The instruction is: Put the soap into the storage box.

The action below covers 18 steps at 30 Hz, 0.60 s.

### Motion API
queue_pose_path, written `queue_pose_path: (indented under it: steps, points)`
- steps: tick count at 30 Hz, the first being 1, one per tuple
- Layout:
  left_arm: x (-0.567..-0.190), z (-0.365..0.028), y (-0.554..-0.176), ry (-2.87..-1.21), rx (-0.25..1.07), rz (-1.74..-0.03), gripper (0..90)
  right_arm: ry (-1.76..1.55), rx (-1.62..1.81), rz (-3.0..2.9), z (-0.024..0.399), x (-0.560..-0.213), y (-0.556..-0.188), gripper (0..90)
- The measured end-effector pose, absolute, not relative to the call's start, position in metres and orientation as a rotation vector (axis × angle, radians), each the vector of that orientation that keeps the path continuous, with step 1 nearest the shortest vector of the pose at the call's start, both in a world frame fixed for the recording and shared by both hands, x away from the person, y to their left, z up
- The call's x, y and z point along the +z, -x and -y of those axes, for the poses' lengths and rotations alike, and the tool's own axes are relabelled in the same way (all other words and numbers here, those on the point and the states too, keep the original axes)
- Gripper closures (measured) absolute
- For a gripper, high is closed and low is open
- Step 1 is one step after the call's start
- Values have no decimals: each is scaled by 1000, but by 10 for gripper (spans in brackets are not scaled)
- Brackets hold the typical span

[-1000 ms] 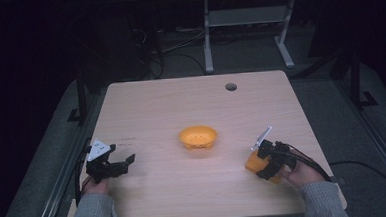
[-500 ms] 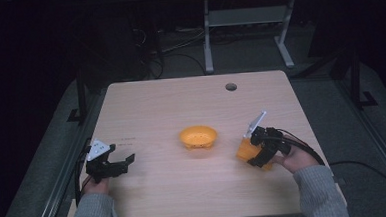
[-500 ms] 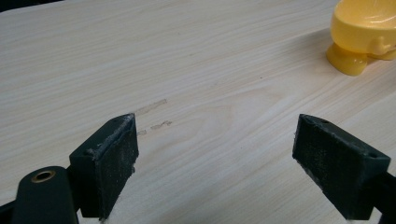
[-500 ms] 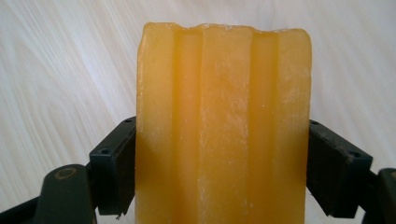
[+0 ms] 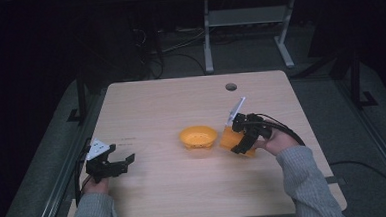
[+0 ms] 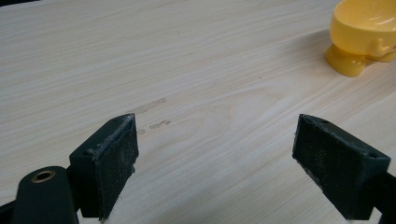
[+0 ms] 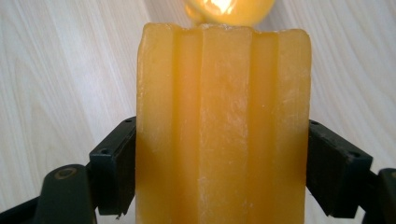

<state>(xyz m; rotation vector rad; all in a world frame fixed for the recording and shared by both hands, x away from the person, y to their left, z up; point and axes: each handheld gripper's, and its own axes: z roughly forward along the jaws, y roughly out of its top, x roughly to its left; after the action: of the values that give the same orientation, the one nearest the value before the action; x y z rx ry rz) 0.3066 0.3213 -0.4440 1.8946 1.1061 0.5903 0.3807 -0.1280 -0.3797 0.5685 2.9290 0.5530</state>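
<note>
A small yellow-orange bowl (image 5: 198, 137) on a short foot sits at the middle of the wooden table (image 5: 181, 104); it also shows as the bowl (image 6: 363, 33) at the top right of the left gripper view. My right gripper (image 5: 240, 138) is shut on a ribbed orange block (image 5: 231, 139), held just right of the bowl. In the right gripper view the orange block (image 7: 223, 126) stands between both jaws, with the bowl (image 7: 229, 9) beyond it. My left gripper (image 5: 115, 164) rests open near the table's left front edge, with bare wood between its jaws (image 6: 215, 158).
A round cable hole (image 5: 231, 87) is in the table's far right part. Behind the table stand a metal frame (image 5: 247, 30) and loose cables on the dark floor. Faint marks (image 6: 152, 106) show on the wood ahead of the left gripper.
My right gripper has carried the orange block leftward and away from the front edge, ending beside the bowl. The left gripper has stayed put.
</note>
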Motion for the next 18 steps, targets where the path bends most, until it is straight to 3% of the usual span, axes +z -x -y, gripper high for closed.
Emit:
queue_pose_path:
  steps: [18]
  points:
    - [-444,-323,-308,-1885,583,-1113,138,-403,555,-2982,74,-373,-413,210]
